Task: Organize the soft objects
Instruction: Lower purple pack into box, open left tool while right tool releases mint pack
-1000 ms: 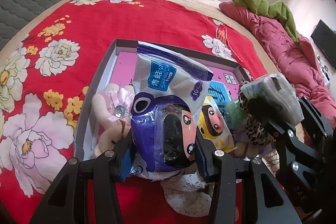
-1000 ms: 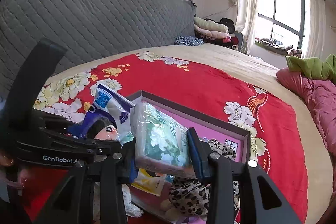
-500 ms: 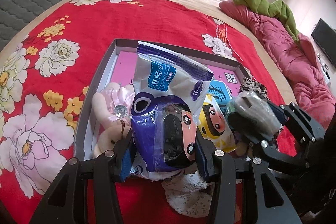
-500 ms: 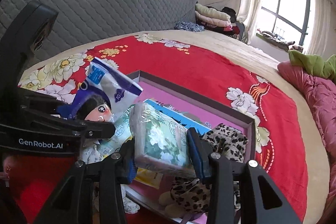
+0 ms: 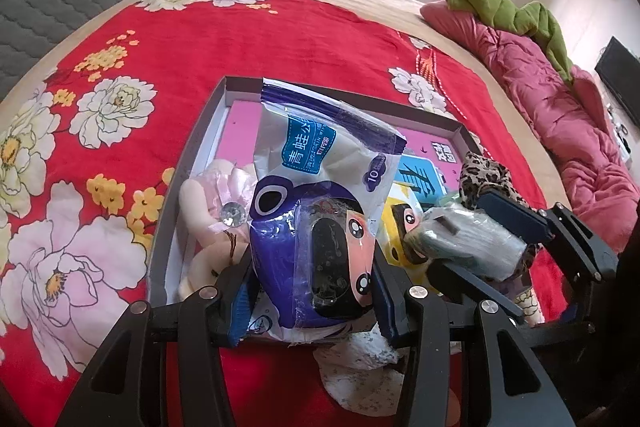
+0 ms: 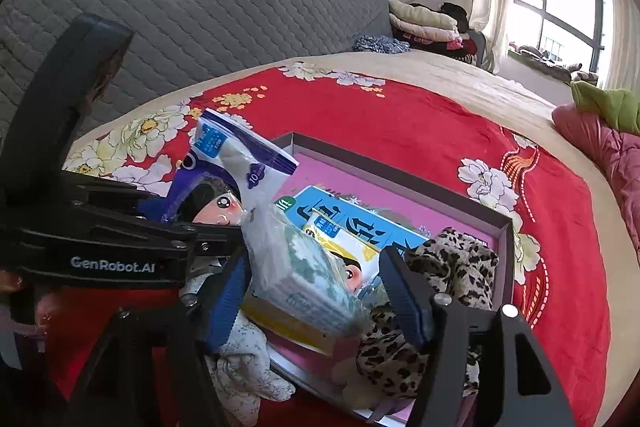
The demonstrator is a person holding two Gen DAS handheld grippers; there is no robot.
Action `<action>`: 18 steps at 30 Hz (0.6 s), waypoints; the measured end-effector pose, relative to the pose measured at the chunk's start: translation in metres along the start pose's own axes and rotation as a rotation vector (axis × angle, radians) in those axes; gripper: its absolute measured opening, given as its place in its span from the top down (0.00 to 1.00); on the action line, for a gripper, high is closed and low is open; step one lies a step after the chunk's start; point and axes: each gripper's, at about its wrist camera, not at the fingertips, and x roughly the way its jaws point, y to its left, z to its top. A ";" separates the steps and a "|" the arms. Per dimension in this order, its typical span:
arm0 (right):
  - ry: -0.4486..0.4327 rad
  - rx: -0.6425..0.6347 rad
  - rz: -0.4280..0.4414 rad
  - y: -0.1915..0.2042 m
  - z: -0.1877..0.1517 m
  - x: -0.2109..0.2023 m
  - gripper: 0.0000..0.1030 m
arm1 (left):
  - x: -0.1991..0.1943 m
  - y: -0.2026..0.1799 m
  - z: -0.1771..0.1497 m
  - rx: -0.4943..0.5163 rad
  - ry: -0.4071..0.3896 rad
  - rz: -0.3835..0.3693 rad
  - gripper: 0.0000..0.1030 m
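My left gripper [image 5: 310,291] is shut on a purple and white tissue pack [image 5: 320,211] with a cartoon face, held upright over the near edge of a shallow grey box [image 5: 192,163] with a pink lining. My right gripper [image 6: 314,287] hangs low over the box's right part and its jaws are opening. A green-flowered tissue pack [image 6: 304,267] lies tilted between them; it leans on the left pad, and the right pad stands off it. It rests on a yellow tissue pack [image 6: 352,251]. The left wrist view shows the same green-flowered pack [image 5: 468,239].
In the box [image 6: 400,179] lie a pink doll [image 5: 212,195], a blue pack [image 6: 360,223] and a leopard-print plush [image 6: 452,267]. A white flowered cloth toy [image 5: 360,359] lies at its near edge. Red floral bedspread [image 5: 200,39] all round; grey headboard [image 6: 240,7] behind, pink quilt [image 5: 560,115] at right.
My right gripper has come down into the box with the green-flowered pack and its jaws have spread; the pack has tipped over to the left. The left gripper and its pack stayed put.
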 end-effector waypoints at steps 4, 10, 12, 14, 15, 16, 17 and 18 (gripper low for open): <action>-0.016 -0.002 0.008 0.000 0.003 -0.006 0.36 | 0.000 0.003 0.002 -0.010 -0.001 0.005 0.50; -0.016 0.003 0.031 -0.003 0.005 -0.008 0.36 | 0.001 0.005 0.003 -0.018 0.001 0.016 0.50; 0.003 -0.009 0.000 -0.002 0.004 -0.004 0.36 | 0.001 0.006 0.003 -0.021 0.002 0.016 0.50; 0.017 -0.007 -0.013 -0.004 0.002 -0.001 0.36 | 0.001 0.004 0.003 -0.018 0.004 0.017 0.50; 0.024 -0.002 -0.017 -0.005 0.001 0.000 0.36 | 0.002 0.004 0.003 -0.015 0.005 0.016 0.50; 0.025 0.001 -0.021 -0.006 0.001 0.001 0.36 | 0.002 0.003 0.003 -0.013 0.007 0.016 0.50; 0.018 0.004 -0.030 -0.007 0.001 -0.001 0.36 | 0.003 0.002 0.003 -0.011 0.009 0.016 0.50; 0.011 0.007 -0.030 -0.008 0.001 -0.002 0.36 | 0.004 0.002 0.003 -0.010 0.012 0.015 0.50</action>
